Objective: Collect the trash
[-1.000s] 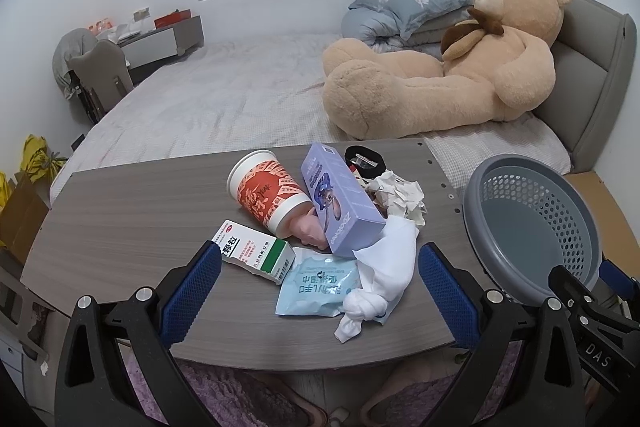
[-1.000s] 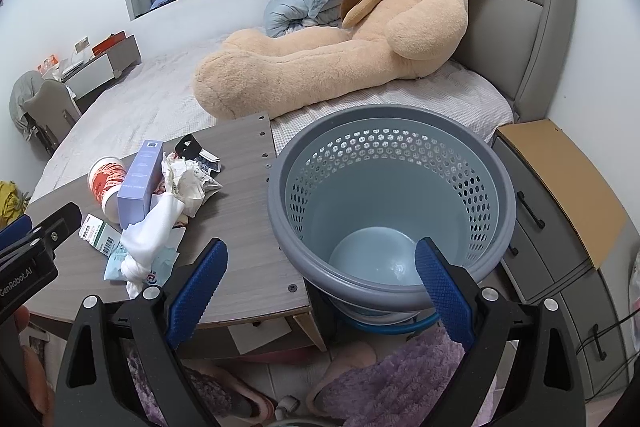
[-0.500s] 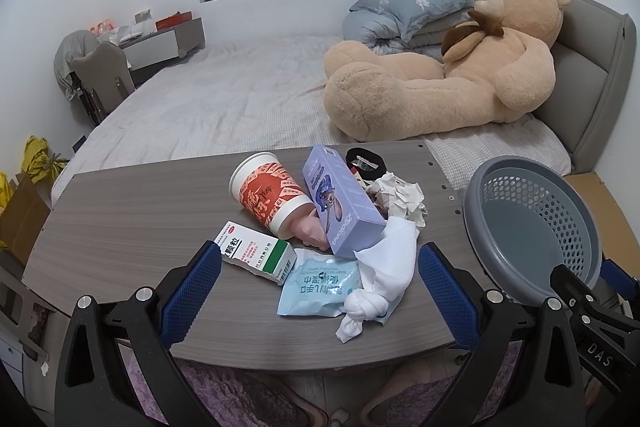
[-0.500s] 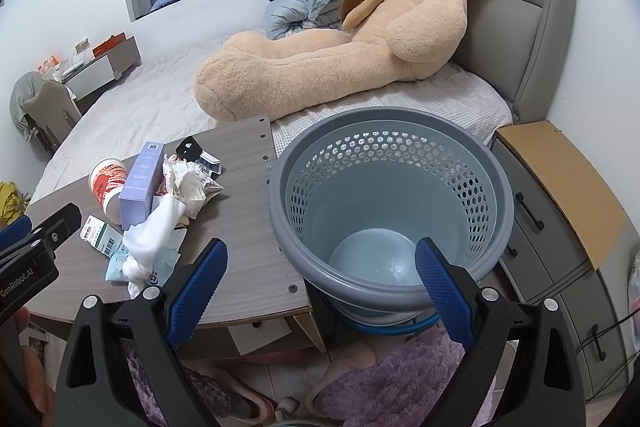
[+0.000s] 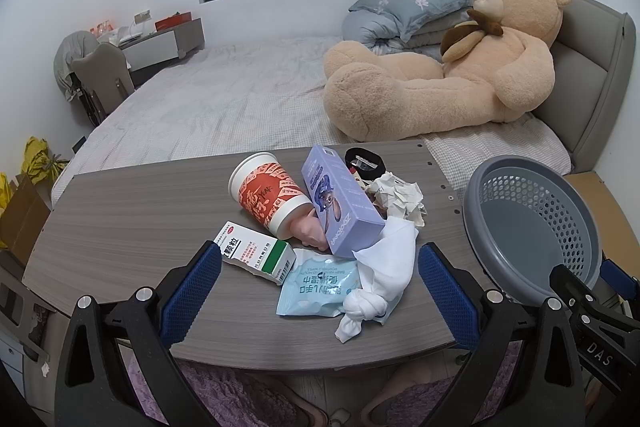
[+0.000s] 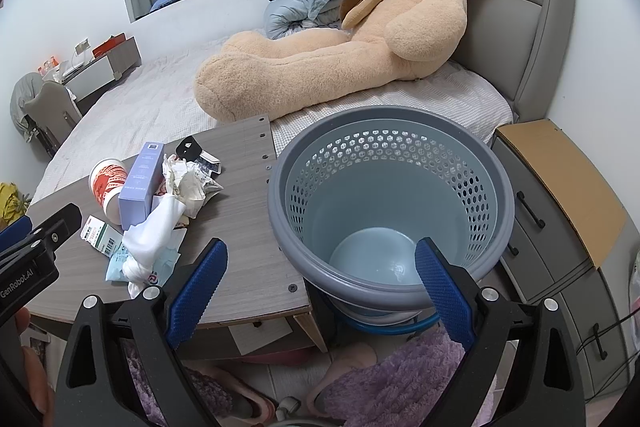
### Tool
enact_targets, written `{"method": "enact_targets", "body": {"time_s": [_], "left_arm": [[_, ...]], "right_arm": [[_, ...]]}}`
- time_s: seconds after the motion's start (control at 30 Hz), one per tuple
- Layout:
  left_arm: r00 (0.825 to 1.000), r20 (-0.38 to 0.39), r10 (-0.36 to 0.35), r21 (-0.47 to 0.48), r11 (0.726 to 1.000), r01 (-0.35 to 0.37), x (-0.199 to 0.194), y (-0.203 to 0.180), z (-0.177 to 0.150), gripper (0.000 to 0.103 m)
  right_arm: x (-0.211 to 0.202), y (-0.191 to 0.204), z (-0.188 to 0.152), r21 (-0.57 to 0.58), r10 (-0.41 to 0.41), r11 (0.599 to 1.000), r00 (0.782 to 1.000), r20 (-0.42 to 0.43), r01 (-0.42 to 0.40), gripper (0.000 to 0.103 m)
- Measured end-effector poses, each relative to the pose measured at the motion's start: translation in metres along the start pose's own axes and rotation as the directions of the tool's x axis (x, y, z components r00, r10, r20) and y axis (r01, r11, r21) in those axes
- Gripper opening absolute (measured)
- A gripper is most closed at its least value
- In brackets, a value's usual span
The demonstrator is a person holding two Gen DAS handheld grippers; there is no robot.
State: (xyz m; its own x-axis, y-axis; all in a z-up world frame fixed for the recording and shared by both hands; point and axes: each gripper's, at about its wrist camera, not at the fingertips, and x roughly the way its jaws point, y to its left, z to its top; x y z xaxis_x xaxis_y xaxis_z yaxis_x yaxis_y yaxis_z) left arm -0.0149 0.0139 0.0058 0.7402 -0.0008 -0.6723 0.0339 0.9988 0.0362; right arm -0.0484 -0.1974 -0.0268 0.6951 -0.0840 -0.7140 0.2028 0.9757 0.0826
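Observation:
A pile of trash lies on the grey wooden table [image 5: 120, 219]: a red paper cup [image 5: 268, 193] on its side, a purple box [image 5: 340, 203], a white and green medicine box [image 5: 256, 253], a blue wipes packet [image 5: 318, 285], a knotted white cloth [image 5: 380, 275], crumpled paper [image 5: 396, 197] and a black item [image 5: 364, 161]. My left gripper [image 5: 320, 295] is open and empty, just in front of the pile. My right gripper [image 6: 320, 287] is open and empty above the near rim of the empty grey basket [image 6: 392, 187]. The pile also shows in the right wrist view [image 6: 160, 203].
The basket [image 5: 532, 223] stands off the table's right end. A bed with a big teddy bear [image 5: 448, 67] lies behind the table. A nightstand with a brown top [image 6: 560, 179] stands right of the basket. A purple rug [image 6: 400, 379] covers the floor below.
Both grippers have shifted only slightly; the views are almost unchanged. Nothing was taken hold of or let go.

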Motion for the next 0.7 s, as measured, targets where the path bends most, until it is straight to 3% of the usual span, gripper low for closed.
{"method": "enact_targets", "body": {"time_s": [0.7], "left_arm": [[1.000, 0.001, 0.001, 0.000, 1.000, -0.001, -0.0006, 0.0002, 0.0003, 0.097]], "right_arm": [[-0.0002, 0.0010, 0.0002, 0.000, 0.002, 1.000, 1.000, -0.002, -0.002, 0.091]]}}
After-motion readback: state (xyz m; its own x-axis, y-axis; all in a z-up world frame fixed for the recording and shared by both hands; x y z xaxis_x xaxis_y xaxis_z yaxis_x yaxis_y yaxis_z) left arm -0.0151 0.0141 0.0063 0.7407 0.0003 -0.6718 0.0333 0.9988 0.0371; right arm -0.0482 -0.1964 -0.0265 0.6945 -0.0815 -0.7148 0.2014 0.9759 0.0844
